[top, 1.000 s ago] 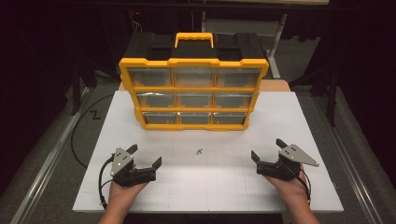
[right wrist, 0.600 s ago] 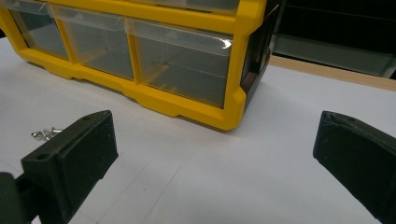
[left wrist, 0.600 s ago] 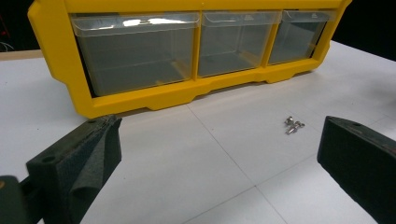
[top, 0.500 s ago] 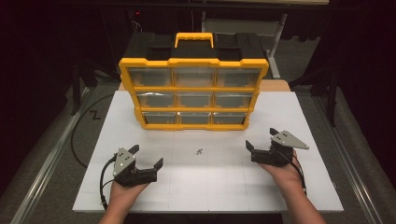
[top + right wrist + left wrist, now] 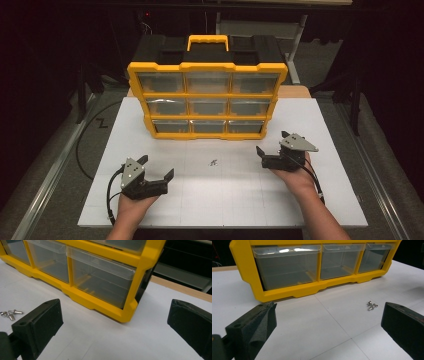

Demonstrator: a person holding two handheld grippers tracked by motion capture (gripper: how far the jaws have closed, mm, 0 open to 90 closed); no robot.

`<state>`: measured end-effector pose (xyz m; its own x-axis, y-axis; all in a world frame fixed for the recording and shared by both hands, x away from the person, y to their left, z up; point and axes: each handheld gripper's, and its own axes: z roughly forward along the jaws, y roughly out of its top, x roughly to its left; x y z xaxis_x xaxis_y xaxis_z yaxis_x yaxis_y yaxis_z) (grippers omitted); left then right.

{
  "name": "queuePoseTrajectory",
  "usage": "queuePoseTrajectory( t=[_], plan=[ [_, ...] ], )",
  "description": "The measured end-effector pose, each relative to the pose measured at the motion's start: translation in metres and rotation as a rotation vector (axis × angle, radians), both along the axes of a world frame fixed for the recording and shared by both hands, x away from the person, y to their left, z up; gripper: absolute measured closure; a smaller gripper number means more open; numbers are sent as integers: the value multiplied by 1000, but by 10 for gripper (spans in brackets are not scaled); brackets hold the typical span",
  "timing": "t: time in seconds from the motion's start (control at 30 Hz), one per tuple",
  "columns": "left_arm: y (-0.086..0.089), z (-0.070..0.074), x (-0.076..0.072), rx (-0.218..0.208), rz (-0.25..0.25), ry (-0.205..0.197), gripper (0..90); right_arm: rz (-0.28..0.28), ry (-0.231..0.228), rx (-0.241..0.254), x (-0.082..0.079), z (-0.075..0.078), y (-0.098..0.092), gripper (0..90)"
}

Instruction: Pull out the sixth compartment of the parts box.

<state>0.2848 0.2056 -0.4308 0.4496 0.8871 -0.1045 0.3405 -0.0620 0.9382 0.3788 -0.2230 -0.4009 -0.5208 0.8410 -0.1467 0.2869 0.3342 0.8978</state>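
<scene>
Screws (image 5: 213,162) lay loose on the white table (image 5: 330,200), between both grippers. Left gripper (image 5: 156,173) and right gripper (image 5: 273,147) each held jaws wide, empty, before the yellow drawer cabinet (image 5: 207,100).

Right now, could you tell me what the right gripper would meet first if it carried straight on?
Probably the yellow drawer cabinet, near its bottom right drawer; the right gripper is open, and bare table lies between.

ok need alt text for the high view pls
A yellow drawer box with nine clear drawers stands at the back of a white table. A few small screws lie in front, between the open left tool and open right tool.
</scene>
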Motion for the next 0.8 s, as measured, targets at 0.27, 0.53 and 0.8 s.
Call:
queuePoseTrajectory(
  t=[0.27, 0.53, 0.8],
  plan=[
    [0, -1, -1, -5, -11, -12, 8, 38, -35, -79, 0, -6, 12, 18],
    [-2, -3, 0, -7, -19, -17, 3, 66, -60, -132, -4, -10, 16, 13],
    [1, -5, 2, -24, 1, -4, 3, 83, -73, -209, -8, -15, 20, 13]
  ],
)
